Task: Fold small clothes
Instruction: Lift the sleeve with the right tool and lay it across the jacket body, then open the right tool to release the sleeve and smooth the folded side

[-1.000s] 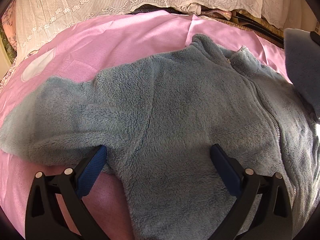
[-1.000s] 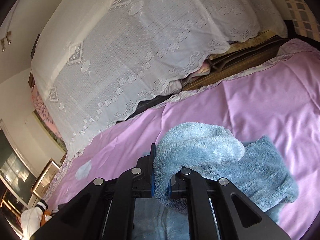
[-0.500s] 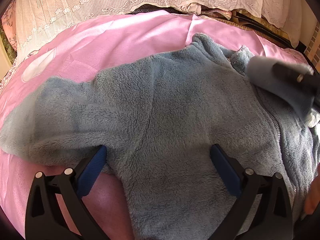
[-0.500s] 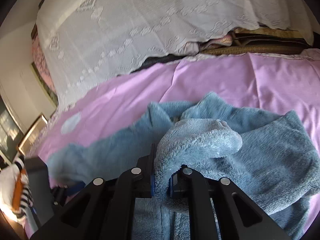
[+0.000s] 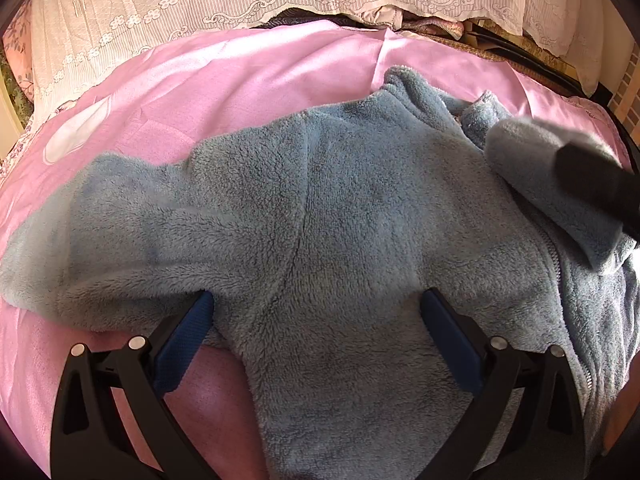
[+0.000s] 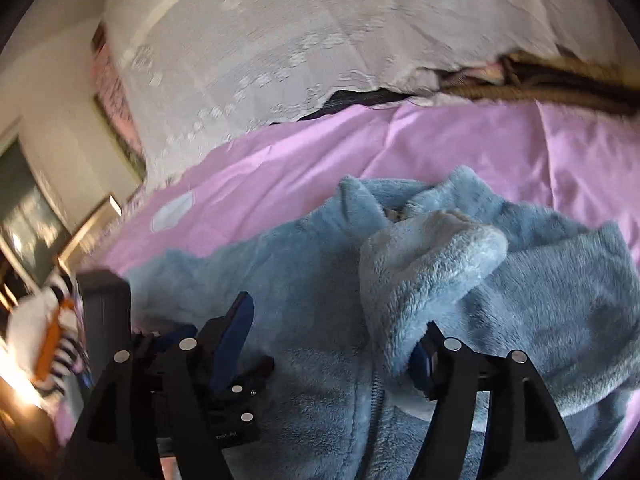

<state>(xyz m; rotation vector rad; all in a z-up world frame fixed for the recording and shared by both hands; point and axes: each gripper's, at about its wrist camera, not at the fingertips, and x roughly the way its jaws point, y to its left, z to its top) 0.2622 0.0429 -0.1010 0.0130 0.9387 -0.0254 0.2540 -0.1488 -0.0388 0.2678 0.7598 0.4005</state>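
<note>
Fluffy blue-grey fleece jacket [image 5: 320,208], zip [image 6: 374,412] down the front, spread flat mid-way across pink bed sheet [image 5: 240,80]. One sleeve [image 6: 420,272] folded inward over the chest. Right gripper [image 6: 332,340]: jaws just opened, sleeve lying loose against one pad. Left gripper [image 5: 316,312]: jaws wide apart, straddling the jacket.

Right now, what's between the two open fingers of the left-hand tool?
In the left wrist view, the blue fleece jacket on the pink sheet fills the gap of the left gripper; its pads aren't pinching it.
</note>
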